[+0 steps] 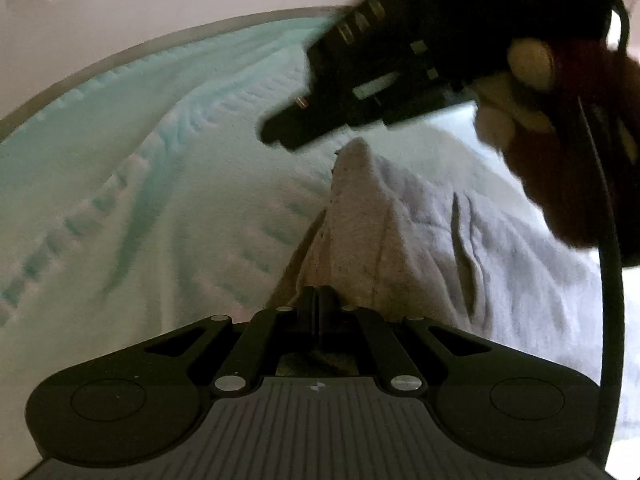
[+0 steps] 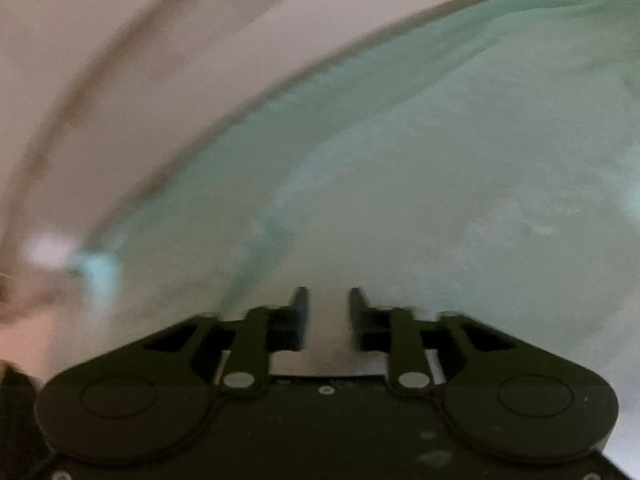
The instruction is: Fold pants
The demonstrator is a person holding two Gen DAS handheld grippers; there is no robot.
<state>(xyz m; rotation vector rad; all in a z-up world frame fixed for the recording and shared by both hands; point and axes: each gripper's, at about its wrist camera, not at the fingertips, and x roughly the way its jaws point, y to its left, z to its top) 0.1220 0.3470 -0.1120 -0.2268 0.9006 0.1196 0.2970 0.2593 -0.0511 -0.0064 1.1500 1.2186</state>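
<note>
Left wrist view, left gripper point(image 1: 319, 300) pinching grey pants point(image 1: 420, 216) – ridge running away, right gripper point(image 2: 329, 300) parted – empty

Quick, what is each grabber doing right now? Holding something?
Left gripper: shut on the grey fleece pants, pinching a lifted fold.
Right gripper: open, holding nothing, above the mint-green bedspread.

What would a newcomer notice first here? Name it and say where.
The grey pants, pinched into a raised peak by the shut left gripper, lower centre. Above it the right gripper crosses the upper right. Behind lies rumpled pale green bedding.
</note>
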